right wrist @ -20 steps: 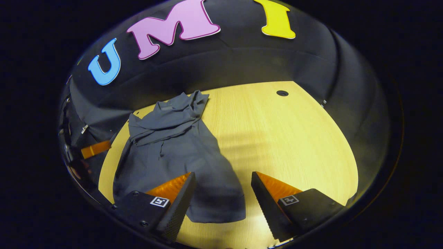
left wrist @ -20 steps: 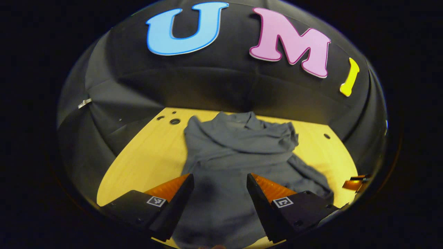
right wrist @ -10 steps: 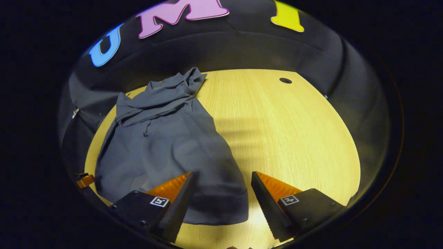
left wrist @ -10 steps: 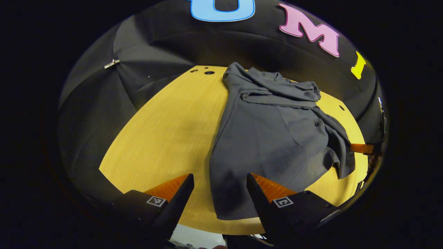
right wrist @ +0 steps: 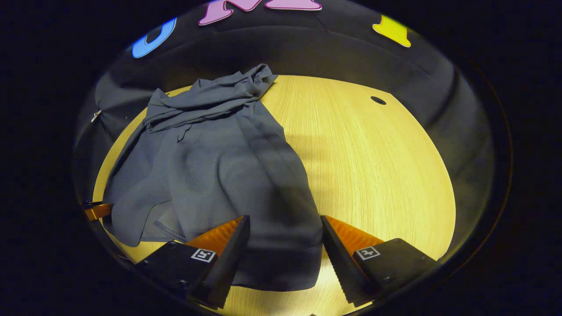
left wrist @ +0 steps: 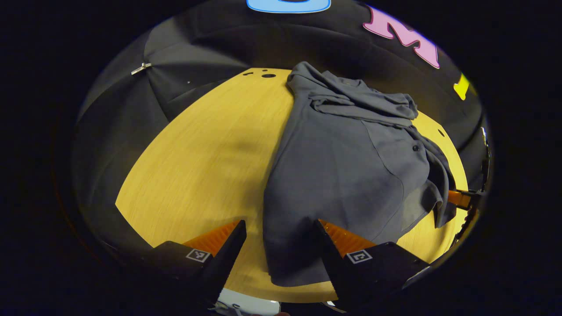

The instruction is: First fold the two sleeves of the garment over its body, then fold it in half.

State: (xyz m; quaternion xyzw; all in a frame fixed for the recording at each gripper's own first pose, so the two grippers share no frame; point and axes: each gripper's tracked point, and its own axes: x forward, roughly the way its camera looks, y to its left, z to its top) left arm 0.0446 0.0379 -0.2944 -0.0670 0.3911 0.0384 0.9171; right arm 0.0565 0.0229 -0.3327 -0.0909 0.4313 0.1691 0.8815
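The left gripper view looks down from the near edge of the table toward the back wall. The right gripper view looks the same way. Both share the gray shirt.

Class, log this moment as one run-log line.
shirt: lying on table, sleeves folded in | left gripper: open at hem | right gripper: open at hem | halving: pending

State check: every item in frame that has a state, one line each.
garment: lying on the table, sleeves bunched across the collar end, not yet folded in half.
left gripper: open, over the near hem.
right gripper: open, over the near hem.
table: bare beside the garment.
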